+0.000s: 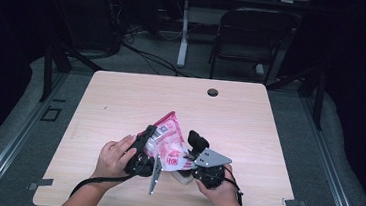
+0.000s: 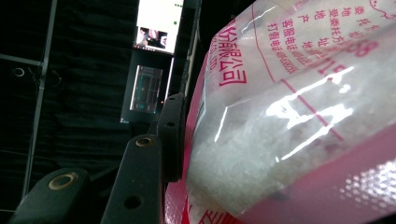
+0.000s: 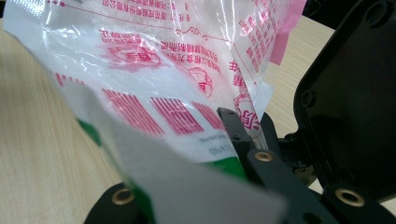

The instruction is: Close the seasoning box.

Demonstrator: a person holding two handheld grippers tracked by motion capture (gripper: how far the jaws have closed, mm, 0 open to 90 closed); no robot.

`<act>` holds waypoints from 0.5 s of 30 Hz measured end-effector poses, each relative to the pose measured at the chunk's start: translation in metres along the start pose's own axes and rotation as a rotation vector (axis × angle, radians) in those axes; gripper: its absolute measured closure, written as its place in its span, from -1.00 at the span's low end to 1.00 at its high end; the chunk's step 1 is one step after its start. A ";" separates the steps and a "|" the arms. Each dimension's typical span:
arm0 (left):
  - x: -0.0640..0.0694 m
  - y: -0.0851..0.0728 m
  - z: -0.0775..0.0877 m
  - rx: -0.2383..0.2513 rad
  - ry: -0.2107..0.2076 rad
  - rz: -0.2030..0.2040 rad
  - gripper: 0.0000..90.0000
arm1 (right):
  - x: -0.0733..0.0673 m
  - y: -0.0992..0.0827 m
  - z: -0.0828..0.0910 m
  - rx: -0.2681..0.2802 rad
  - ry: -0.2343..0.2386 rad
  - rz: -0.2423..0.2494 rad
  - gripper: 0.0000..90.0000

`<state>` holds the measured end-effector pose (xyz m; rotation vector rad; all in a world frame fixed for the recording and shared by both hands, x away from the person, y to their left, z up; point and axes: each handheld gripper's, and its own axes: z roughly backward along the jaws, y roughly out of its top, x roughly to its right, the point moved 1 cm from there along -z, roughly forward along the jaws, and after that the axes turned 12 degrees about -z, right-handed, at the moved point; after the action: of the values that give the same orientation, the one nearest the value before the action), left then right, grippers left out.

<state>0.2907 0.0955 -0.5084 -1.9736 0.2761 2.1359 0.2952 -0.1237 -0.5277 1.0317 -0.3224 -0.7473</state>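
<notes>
A pink and clear plastic bag (image 1: 168,139) of white granules is held up off the wooden table (image 1: 121,97) near its front edge, between both hands. My left gripper (image 1: 148,139) is shut on the bag's left side. In the left gripper view one black finger (image 2: 170,130) presses against the bag (image 2: 289,116), and the other jaw is hidden behind it. My right gripper (image 1: 189,154) is shut on the bag's lower right edge. In the right gripper view a finger (image 3: 236,133) pinches the printed film (image 3: 177,70), with a white and green flap (image 3: 187,186) in front.
A round cable hole (image 1: 213,92) sits near the table's far edge. Beyond the table stand a black chair (image 1: 252,34) and a desk leg (image 1: 183,33). The left gripper's black body (image 3: 345,107) stands close on the right in the right gripper view.
</notes>
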 end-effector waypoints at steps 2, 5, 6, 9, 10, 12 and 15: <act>0.000 0.000 0.000 -0.001 -0.002 0.002 0.44 | 0.000 0.000 0.000 -0.002 -0.002 0.002 0.96; 0.000 -0.001 0.000 0.004 0.002 0.001 0.44 | 0.000 0.000 0.000 -0.001 -0.001 0.002 0.96; 0.000 -0.001 0.000 0.004 0.002 0.001 0.44 | 0.000 0.000 0.000 -0.001 0.000 0.001 0.96; 0.000 0.000 0.000 0.001 -0.002 0.001 0.44 | 0.000 0.000 -0.001 -0.001 0.001 -0.001 0.96; 0.000 0.000 0.000 0.001 -0.001 0.001 0.44 | 0.000 0.000 -0.001 -0.002 0.001 -0.001 0.96; 0.000 0.000 0.001 0.001 0.001 0.000 0.44 | 0.000 0.000 -0.001 -0.002 0.002 0.000 0.96; 0.000 0.000 0.001 0.000 0.001 -0.002 0.44 | 0.000 0.000 -0.001 -0.002 0.003 -0.001 0.95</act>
<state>0.2900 0.0960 -0.5079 -1.9734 0.2741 2.1337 0.2958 -0.1229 -0.5282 1.0306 -0.3188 -0.7469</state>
